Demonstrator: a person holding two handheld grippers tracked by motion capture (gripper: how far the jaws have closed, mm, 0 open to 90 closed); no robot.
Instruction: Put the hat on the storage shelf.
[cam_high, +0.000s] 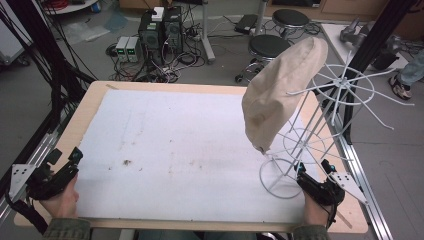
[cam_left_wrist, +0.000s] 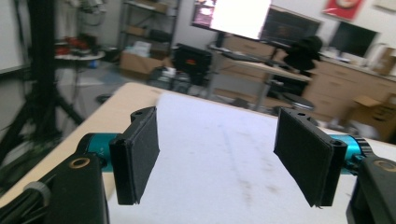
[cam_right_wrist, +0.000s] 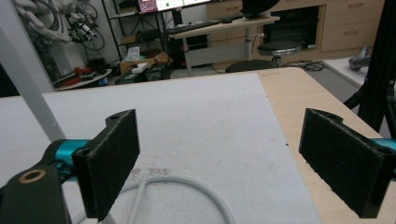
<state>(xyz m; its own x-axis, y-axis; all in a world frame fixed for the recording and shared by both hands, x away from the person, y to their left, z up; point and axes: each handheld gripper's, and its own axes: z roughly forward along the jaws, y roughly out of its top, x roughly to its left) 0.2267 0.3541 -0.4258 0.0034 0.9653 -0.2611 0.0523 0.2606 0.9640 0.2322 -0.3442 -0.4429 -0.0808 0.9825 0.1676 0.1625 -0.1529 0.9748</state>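
A beige cap (cam_high: 280, 95) hangs on a white wire rack (cam_high: 345, 85) that stands at the right of the table. The rack's round base ring (cam_high: 277, 177) rests on the white mat (cam_high: 175, 145). My right gripper (cam_high: 313, 167) is just right of that ring near the front edge. In the right gripper view its jaws (cam_right_wrist: 224, 154) stand wide open with nothing between the pads, and the ring's wire (cam_right_wrist: 187, 184) lies on the mat below them. My left gripper (cam_high: 64, 156) sits at the front left corner, open (cam_left_wrist: 229, 163) and empty over the mat.
The wooden table (cam_high: 90, 105) has bare edges around the mat. Black frame posts (cam_high: 365, 45) rise at the right and left sides. Two stools (cam_high: 270, 47) and computer boxes with cables (cam_high: 160, 35) stand on the floor beyond the far edge.
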